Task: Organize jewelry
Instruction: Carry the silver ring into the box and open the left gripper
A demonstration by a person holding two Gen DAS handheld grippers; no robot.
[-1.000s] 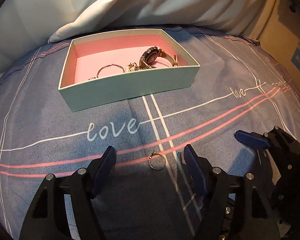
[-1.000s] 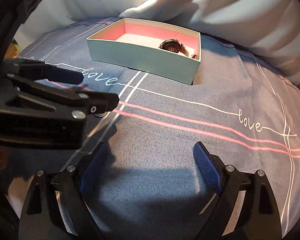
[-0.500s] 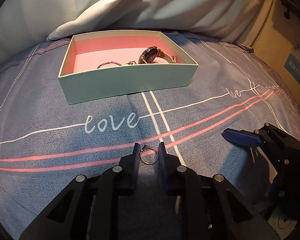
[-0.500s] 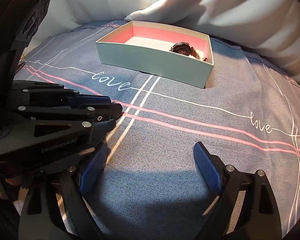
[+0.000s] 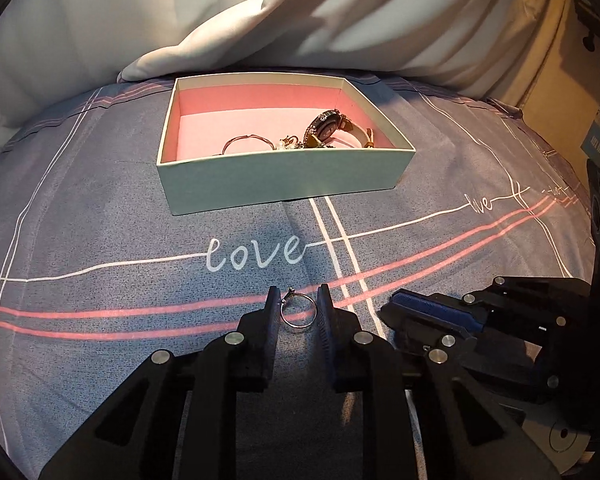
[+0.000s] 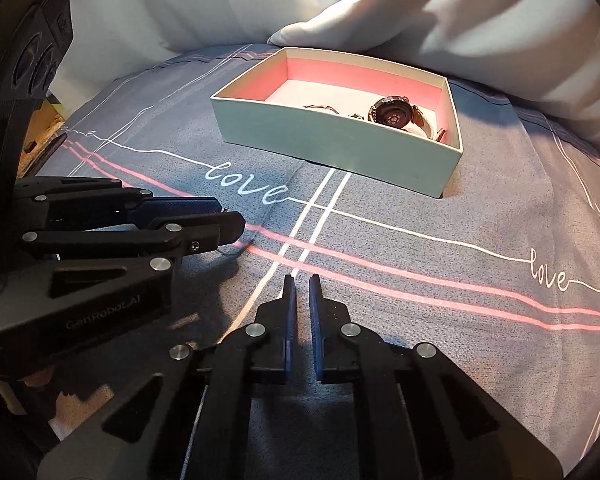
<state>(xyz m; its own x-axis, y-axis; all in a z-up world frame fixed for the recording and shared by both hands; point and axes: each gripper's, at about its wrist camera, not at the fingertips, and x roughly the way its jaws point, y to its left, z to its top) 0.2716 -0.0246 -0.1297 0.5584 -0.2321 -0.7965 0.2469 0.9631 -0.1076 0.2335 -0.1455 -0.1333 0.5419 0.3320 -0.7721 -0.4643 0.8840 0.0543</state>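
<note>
- Ring (image 5: 297, 313): a thin silver band with a small stone at its upper left, low in the centre of the left wrist view. It stands face-on to the camera, pinched across its width between the two fingers of the left gripper (image 5: 297, 307), over the pink stripes of the bedsheet (image 5: 100, 240). Whether it has lifted clear of the sheet cannot be told.
- Left gripper: closed on the ring, jaws held apart only by the band. Right gripper (image 6: 302, 286): jaws almost together with a narrow slit between them, holding nothing, low in the centre of its own view.
- Deciding relation: the box (image 5: 284, 184) lies straight ahead of the ring, up the frame past the word "love". Its near wall stands between ring and pink floor, so the ring probably has to rise over that wall. The left gripper is the one placed to carry it.
- Box contents: a bracelet (image 5: 246, 143), a small tangle of pieces (image 5: 290, 144) and a watch (image 5: 327, 128), gathered toward the right half; the left half of the floor is bare.
- Change from one second ago: the ring then lay flat on the sheet between wide-open left jaws; these have since closed on it. The right jaws, then spread wide, have also drawn nearly together.
</note>
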